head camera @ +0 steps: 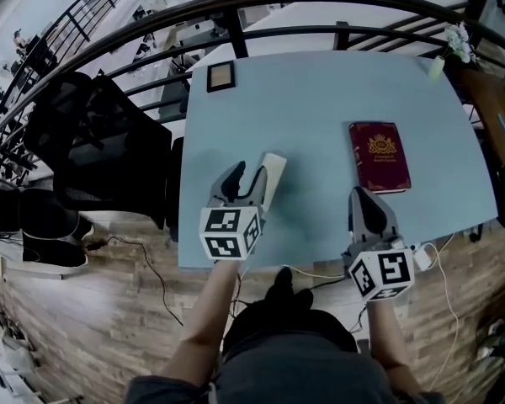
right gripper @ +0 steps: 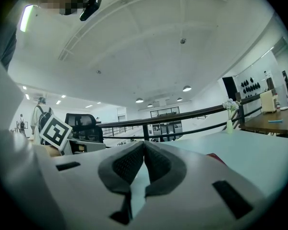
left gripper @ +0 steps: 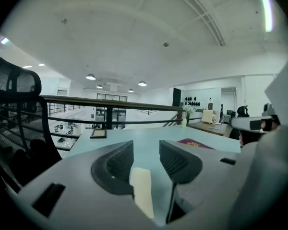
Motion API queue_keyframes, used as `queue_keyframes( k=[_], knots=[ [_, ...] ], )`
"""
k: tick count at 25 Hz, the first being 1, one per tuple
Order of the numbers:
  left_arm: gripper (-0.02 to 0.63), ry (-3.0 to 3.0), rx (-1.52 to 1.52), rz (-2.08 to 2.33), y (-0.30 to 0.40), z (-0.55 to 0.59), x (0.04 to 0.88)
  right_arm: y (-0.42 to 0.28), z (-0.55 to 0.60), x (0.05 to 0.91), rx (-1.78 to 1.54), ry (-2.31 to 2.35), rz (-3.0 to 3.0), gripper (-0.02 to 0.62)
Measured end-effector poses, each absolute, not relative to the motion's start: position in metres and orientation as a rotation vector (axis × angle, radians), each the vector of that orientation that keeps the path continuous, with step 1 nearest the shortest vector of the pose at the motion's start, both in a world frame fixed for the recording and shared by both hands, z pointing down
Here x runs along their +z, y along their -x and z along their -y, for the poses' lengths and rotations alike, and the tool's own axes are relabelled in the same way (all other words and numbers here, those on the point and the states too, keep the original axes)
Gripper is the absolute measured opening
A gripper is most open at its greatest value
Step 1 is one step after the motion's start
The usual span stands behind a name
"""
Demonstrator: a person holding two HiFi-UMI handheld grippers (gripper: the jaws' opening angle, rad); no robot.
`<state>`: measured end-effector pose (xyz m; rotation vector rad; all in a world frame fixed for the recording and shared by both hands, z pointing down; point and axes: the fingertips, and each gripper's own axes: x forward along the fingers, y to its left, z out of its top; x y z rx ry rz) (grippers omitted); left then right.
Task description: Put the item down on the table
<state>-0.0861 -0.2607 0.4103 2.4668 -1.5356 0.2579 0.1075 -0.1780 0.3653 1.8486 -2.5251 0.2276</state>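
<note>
A flat cream item (head camera: 273,177) lies on the light blue table (head camera: 320,99) near its front edge, just right of my left gripper (head camera: 242,175). In the left gripper view the cream item (left gripper: 142,191) shows low between the jaws of my left gripper (left gripper: 146,150), close against the left one with a gap to the right one. The pads do not press on it, and the jaws stand partly apart. My right gripper (head camera: 369,196) hovers at the table's front right, and in its own view my right gripper (right gripper: 144,147) has its jaws together on nothing.
A dark red book (head camera: 379,156) lies right of centre and a small framed picture (head camera: 220,75) at the far left corner. A black mesh chair (head camera: 93,141) stands left of the table. A railing (head camera: 320,32) runs behind, with a vase of flowers (head camera: 454,49) at the far right.
</note>
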Motion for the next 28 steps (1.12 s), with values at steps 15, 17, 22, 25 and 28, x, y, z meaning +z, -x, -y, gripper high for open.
queue_keyframes(
  k=[15,17,22,25,28],
  knots=[
    [0.008,-2.504,0.039,1.683,0.118,0.194,0.347,-0.106,0.156,0.348,0.155,-1.808,2.576,0.002],
    [0.006,-2.499,0.031,1.693,0.120,0.188,0.346,-0.105,0.154,0.348,0.146,-1.795,2.580,0.002],
    [0.006,-2.483,0.012,1.717,0.127,0.177,0.341,-0.101,0.146,0.344,0.123,-1.769,2.583,0.002],
    [0.006,-2.475,0.003,1.726,0.129,0.173,0.341,-0.100,0.143,0.344,0.097,-1.766,2.582,0.002],
    [0.006,-2.470,0.003,1.730,0.130,0.169,0.343,-0.099,0.141,0.343,0.084,-1.759,2.582,0.002]
  ],
)
